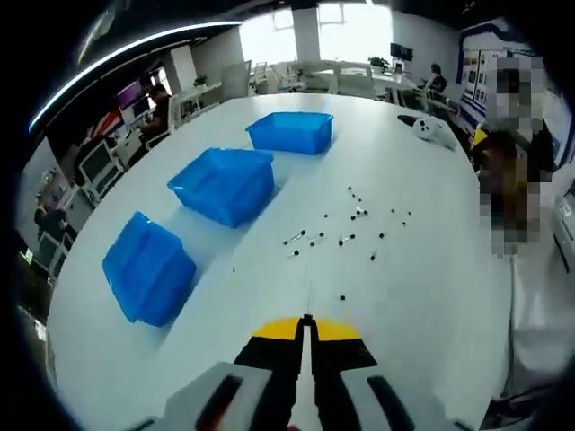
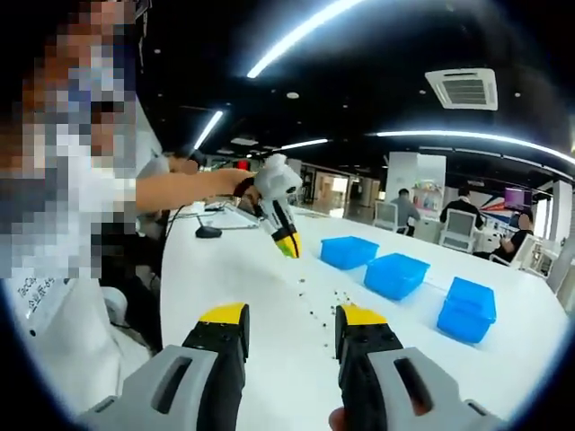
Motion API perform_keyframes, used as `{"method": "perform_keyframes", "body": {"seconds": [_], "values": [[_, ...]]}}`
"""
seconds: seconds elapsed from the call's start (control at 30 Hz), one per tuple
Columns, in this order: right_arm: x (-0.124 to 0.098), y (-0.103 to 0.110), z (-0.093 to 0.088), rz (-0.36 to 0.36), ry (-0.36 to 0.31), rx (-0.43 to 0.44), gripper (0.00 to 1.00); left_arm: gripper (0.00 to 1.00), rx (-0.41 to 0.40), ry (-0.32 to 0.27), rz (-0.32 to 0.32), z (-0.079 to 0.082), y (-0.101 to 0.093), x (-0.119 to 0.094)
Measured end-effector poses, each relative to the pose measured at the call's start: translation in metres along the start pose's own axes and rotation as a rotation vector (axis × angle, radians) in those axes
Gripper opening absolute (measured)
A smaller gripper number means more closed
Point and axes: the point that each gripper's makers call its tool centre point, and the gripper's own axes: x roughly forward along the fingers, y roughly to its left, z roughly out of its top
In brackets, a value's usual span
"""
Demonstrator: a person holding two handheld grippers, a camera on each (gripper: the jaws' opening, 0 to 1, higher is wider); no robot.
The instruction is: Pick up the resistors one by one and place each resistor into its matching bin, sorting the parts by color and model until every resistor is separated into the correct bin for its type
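Up above the white table (image 1: 431,269), the left gripper (image 1: 307,321) has its yellow-tipped fingers pressed together with nothing between them, and it hangs over the small dark resistors (image 1: 355,229) scattered on the tabletop. Beside the resistors, three blue bins (image 1: 223,184) sit in a row. Lower down, the right gripper (image 2: 292,316) has its fingers spread wide and holds nothing, well apart from the resistors.

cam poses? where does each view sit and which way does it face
Left gripper view: rides the left gripper, jaws shut, above the white table; faces the scattered resistors and three blue bins.
Right gripper view: rides the right gripper, jaws open, low at the table's edge; faces along the table; the person's arm holds the left gripper above it.
Shared: table, bins, resistors, left gripper.
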Motion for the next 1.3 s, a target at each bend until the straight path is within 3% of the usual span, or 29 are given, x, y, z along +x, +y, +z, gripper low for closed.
{"method": "perform_keyframes", "body": {"seconds": [0.07,0.43,0.53,0.6,0.67,0.83,1.0,1.3], "values": [[-0.002,-0.002,0.0,-0.002,-0.001,0.0,0.4,0.07,-0.023,-0.059,0.03,0.006,-0.002,-0.009],[-0.007,-0.019,0.006,-0.039,-0.021,0.024,0.4,0.07,-0.213,-0.539,0.228,0.031,-0.026,-0.066],[-0.008,-0.021,0.006,-0.046,-0.022,0.026,0.4,0.07,-0.267,-0.641,0.3,0.034,-0.028,-0.076],[-0.008,-0.023,0.007,-0.049,-0.023,0.028,0.4,0.07,-0.277,-0.645,0.29,0.033,-0.036,-0.073],[-0.007,-0.024,0.007,-0.049,-0.022,0.03,0.4,0.07,-0.283,-0.654,0.325,0.036,-0.034,-0.071],[-0.008,-0.027,0.008,-0.052,-0.022,0.031,0.4,0.07,-0.311,-0.669,0.362,0.046,-0.016,-0.069],[-0.01,-0.03,0.009,-0.06,-0.023,0.03,0.4,0.07,-0.35,-0.673,0.414,0.054,0.02,-0.065],[-0.012,-0.031,0.01,-0.065,-0.022,0.029,0.4,0.07,-0.387,-0.618,0.536,0.059,0.1,-0.045]]}}
